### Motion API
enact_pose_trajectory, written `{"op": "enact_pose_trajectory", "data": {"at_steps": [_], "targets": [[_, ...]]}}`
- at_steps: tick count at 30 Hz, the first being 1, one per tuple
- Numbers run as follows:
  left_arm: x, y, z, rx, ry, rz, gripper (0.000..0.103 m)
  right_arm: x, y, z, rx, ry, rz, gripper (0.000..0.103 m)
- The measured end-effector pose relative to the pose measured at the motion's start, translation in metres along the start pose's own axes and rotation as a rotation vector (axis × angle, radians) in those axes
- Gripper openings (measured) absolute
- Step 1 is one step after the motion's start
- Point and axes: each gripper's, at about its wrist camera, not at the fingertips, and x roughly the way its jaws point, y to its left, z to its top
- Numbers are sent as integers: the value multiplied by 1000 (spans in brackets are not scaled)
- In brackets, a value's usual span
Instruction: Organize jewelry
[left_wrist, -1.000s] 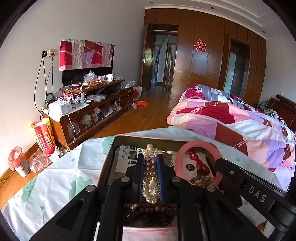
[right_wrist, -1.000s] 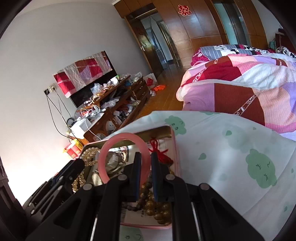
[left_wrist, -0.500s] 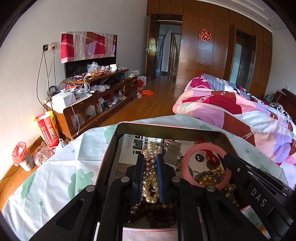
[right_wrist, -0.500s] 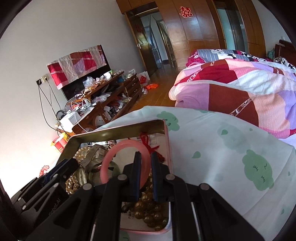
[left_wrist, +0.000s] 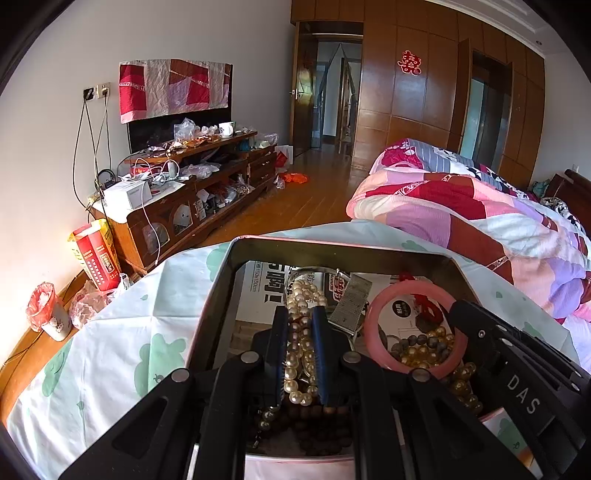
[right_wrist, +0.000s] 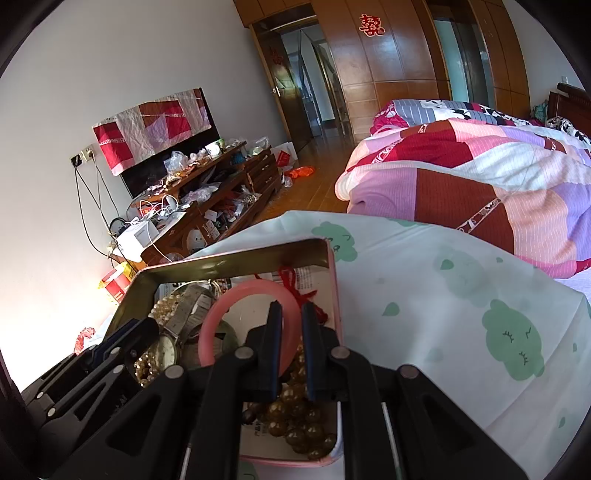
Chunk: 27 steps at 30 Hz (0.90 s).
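An open pink tin (left_wrist: 332, 245) of jewelry sits on a pale cloth with green prints. My left gripper (left_wrist: 300, 321) is shut on a white pearl necklace (left_wrist: 297, 295), whose strand runs between the pads and down into the tin. My right gripper (right_wrist: 291, 314) is shut on the rim of a pink bangle (right_wrist: 221, 314), held tilted over the tin (right_wrist: 229, 264). In the left wrist view the bangle (left_wrist: 369, 325) stands over amber beads (left_wrist: 424, 347), with a red knotted cord (left_wrist: 424, 310) behind it. Dark wooden beads (left_wrist: 314, 417) lie under the left fingers.
A watch (right_wrist: 166, 350) and amber beads (right_wrist: 295, 424) lie in the tin. The left gripper's body (right_wrist: 122, 343) crowds the tin's left side. A quilted bed (left_wrist: 461, 214) is to the right, and a cluttered TV cabinet (left_wrist: 184, 192) stands along the left wall.
Both views have tipped slightly downward, so the tin's far rim sits higher in the frame. Both grips are unchanged, and the bangle hangs a little closer to the beads.
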Motion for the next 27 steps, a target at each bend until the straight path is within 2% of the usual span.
{"op": "enact_pose_trajectory", "data": {"at_steps": [5,9,10,11,12,13,14,16,20,21,27], "targets": [[2,-6,-1,20,4,25,13,-7,-4,-1,14,-38,13,16],[4,-10,-2,39,10,50,16,-14,-5,-1,20,-68,-4,29],[6,-10,-2,42,18,53,24,-15,-5,-1,24,-73,4,33],[9,-10,-2,44,33,63,32,-16,-4,0,26,-80,-4,45],[10,-9,-3,41,44,83,48,-19,-5,0,25,-91,-16,56],[11,-8,-3,36,50,95,61,-21,-5,0,27,-102,-22,59],[11,-7,-3,27,51,94,64,-24,-6,1,33,-115,-24,59],[10,-6,-3,18,46,86,65,-34,-8,2,44,-152,-24,60],[9,-8,-4,31,44,101,66,-45,-12,2,48,-185,-102,75],[8,-9,-4,33,38,103,66,-48,-15,1,58,-184,-115,75],[-18,-9,-10,43,-48,92,66,-58,-19,-6,64,-190,-145,85]]}}
